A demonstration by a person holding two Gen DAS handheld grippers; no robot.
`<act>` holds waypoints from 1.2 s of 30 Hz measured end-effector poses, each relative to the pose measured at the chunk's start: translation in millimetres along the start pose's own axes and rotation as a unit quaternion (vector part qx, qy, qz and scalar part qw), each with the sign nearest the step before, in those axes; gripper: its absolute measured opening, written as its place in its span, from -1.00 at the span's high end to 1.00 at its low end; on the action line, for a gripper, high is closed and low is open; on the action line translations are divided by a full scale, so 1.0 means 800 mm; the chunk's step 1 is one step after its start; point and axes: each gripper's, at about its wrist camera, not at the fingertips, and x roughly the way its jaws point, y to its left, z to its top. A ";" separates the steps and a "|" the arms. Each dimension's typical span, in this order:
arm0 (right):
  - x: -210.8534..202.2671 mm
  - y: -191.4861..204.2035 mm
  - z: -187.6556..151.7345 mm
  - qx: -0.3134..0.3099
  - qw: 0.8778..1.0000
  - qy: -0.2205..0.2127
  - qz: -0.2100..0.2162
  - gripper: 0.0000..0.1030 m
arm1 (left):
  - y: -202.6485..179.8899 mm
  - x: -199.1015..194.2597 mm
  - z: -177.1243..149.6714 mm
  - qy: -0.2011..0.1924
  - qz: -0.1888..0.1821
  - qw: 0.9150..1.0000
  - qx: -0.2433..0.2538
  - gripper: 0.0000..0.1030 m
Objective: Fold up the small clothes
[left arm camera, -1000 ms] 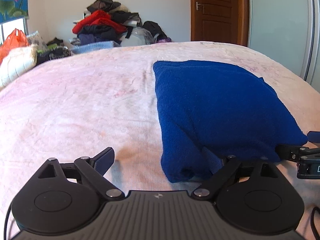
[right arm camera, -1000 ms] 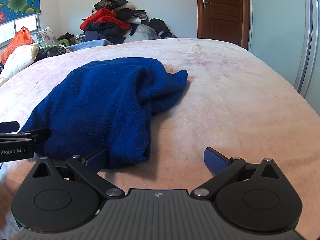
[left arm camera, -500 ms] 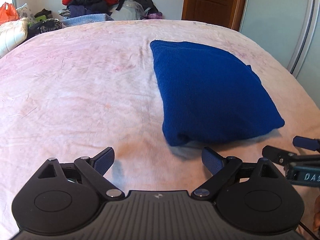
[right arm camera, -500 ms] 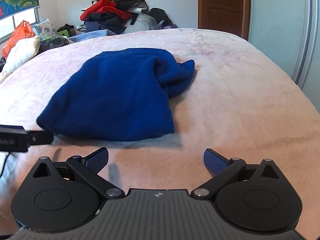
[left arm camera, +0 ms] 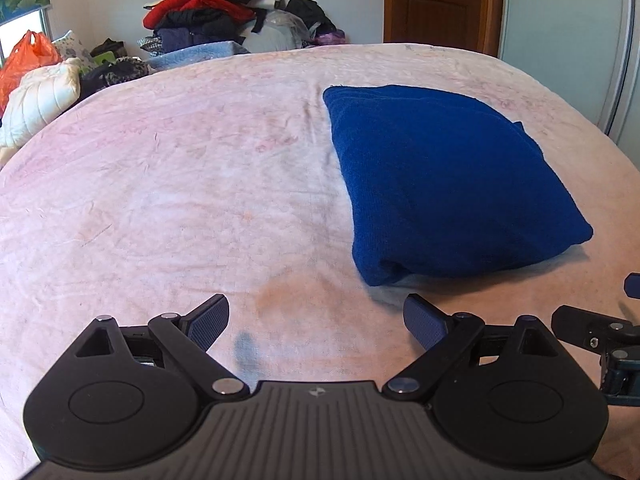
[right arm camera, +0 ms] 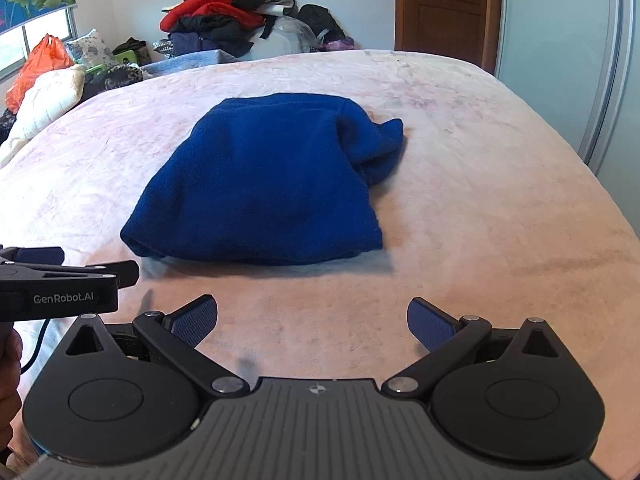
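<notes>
Black plastic linkages fill the bottom of both your views. Your left gripper (left arm camera: 316, 322) has its blue-padded fingers (left arm camera: 208, 322) spread wide with nothing between them, hanging over bare bedcover. Your right gripper (right arm camera: 312, 322) is the same: fingers (right arm camera: 430, 326) wide apart, holding nothing.

Each camera catches the other tool. From the left wrist you see only the tip of the right gripper at the far right edge. From the right wrist you see the left gripper side-on at the left edge, with white lettering on its body, and part of your hand (right arm camera: 10, 376) below it, which the left view does not show.

Just beyond both sets of fingers, and touching neither, lies the folded dark blue fleece garment (right arm camera: 264, 184) on the pale pink blanket-covered bed (left arm camera: 160, 200). From the left wrist it sits to the right of centre and reads as a neat, plump rectangle (left arm camera: 440, 180). The right wrist puts it straight ahead and shows a bunched fold of fabric poking out at its far right corner, which the left view barely reveals.

Past the bed is a heap of red and dark clothes (right arm camera: 228, 20), a white quilted pillow (left arm camera: 40, 100), an orange plastic bag (left arm camera: 24, 60) and a brown wooden door (right arm camera: 444, 8).
</notes>
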 end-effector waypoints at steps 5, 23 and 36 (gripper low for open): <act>0.002 0.004 -0.001 -0.004 1.000 0.003 0.002 -0.98 | -0.001 0.003 -0.001 0.008 -0.001 1.000 0.000 -0.84; 0.001 0.011 -0.004 -0.017 1.000 -0.002 -0.001 -0.98 | -0.004 0.007 -0.005 0.021 0.006 1.000 0.003 -0.84; 0.003 0.009 -0.004 -0.012 1.000 -0.002 -0.005 -0.98 | -0.003 0.006 -0.007 0.022 0.010 1.000 0.001 -0.84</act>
